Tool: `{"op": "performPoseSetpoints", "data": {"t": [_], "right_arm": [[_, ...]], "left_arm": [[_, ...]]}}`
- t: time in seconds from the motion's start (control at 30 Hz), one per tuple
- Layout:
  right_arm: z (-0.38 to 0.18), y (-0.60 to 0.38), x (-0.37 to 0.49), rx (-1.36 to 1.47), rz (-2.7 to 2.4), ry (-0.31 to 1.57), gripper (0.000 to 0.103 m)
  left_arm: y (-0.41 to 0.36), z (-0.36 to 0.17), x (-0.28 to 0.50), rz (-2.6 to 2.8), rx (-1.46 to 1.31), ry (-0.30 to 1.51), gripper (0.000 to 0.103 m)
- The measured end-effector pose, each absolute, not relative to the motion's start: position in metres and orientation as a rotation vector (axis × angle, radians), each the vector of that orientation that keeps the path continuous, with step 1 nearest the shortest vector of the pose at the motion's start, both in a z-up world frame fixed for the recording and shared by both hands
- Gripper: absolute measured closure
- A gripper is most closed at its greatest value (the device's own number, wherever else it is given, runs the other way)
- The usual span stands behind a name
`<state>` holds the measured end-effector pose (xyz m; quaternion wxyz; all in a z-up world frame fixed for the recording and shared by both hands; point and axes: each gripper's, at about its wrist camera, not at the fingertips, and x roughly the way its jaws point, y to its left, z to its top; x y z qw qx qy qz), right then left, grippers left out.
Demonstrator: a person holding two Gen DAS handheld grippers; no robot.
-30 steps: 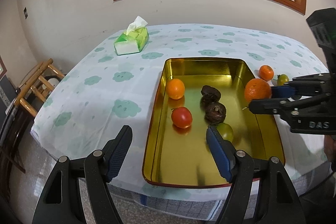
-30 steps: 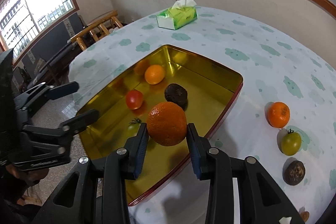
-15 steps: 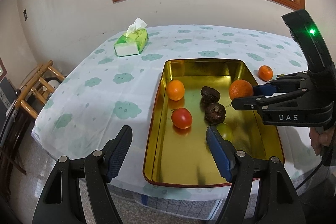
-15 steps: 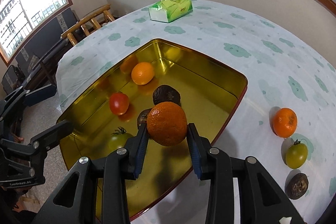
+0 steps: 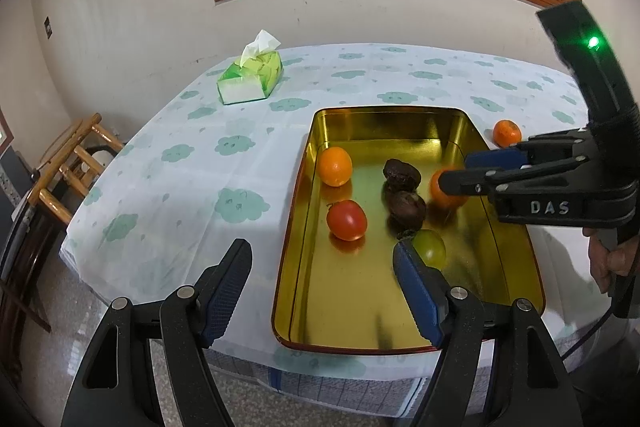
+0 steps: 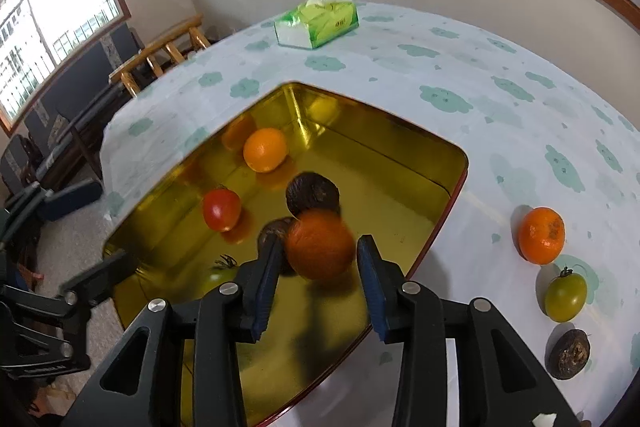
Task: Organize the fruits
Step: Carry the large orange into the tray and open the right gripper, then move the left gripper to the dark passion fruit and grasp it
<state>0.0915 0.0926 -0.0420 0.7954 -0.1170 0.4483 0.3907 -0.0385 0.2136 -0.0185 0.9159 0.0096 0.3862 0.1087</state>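
A gold tray (image 5: 298, 183) holds an orange (image 5: 335, 166), a red tomato (image 5: 346, 220), two dark brown fruits (image 5: 401, 173) and a green tomato (image 5: 430, 247). My right gripper (image 6: 320, 242) hangs low over the tray's right side and its jaws are opening. A big orange (image 6: 320, 245) sits blurred between them, with a gap showing at the right pad (image 6: 370, 279). My left gripper (image 5: 320, 251) stands open and empty over the tray's near left edge. A small orange (image 6: 542, 235), a green tomato (image 6: 566, 297) and a dark fruit (image 6: 569, 349) lie on the tablecloth right of the tray.
A green tissue box (image 5: 250, 79) stands at the table's far left. A wooden chair (image 5: 72, 163) is beside the table's left edge. A hand (image 5: 612, 259) grips the right tool's handle.
The right gripper carried the big orange from the tray's right rim to over its inside, near the dark fruits. Its jaws have spread and the orange is now loose and blurred. The left gripper stayed still.
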Motion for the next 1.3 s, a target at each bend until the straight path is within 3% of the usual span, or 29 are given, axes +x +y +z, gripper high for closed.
{"op": "performPoseSetpoints", "data": {"t": [0.4, 0.73, 1.3], "right_arm": [[-0.011, 0.076, 0.066, -0.219, 0.853, 0.86, 0.058], [0.01, -0.014, 0.053, -0.165, 0.696, 0.778, 0.05], [-0.056, -0.248, 0.104, 0.027, 0.128, 0.892, 0.05]], "left_arm": [[0.21, -0.019, -0.039, 0.22, 0.04, 0.797, 0.029], [0.199, -0.013, -0.036, 0.204, 0.071, 0.792, 0.029], [0.13, 0.003, -0.017, 0.06, 0.188, 0.784, 0.029]]}}
